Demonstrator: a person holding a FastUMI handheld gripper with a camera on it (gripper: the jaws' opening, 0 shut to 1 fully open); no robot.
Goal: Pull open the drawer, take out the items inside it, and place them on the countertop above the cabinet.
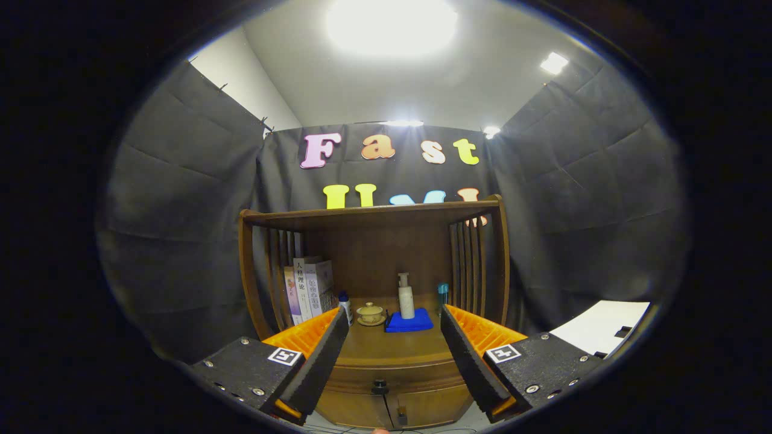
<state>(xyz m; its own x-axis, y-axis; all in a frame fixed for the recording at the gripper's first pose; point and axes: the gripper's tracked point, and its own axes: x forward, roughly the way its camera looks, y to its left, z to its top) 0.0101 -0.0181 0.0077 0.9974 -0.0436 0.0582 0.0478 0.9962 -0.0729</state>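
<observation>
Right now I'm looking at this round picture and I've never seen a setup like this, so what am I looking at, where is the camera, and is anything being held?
The camera rides on a hand-held two-finger gripper and looks forward along its fingers, the two wedge shapes low in the view. A person carries it; there is no robot arm. The fingers stand apart, open, with nothing between them.

Beyond them stands a wooden cabinet with a countertop. Just under the countertop is the drawer, shut, with a small dark knob. Below it are two cabinet doors.

On the countertop, from the books' side across: upright books, a small white bottle with a blue cap, a lidded yellow cup on a saucer, a white pump bottle standing on a folded blue cloth, and a teal container.
</observation>
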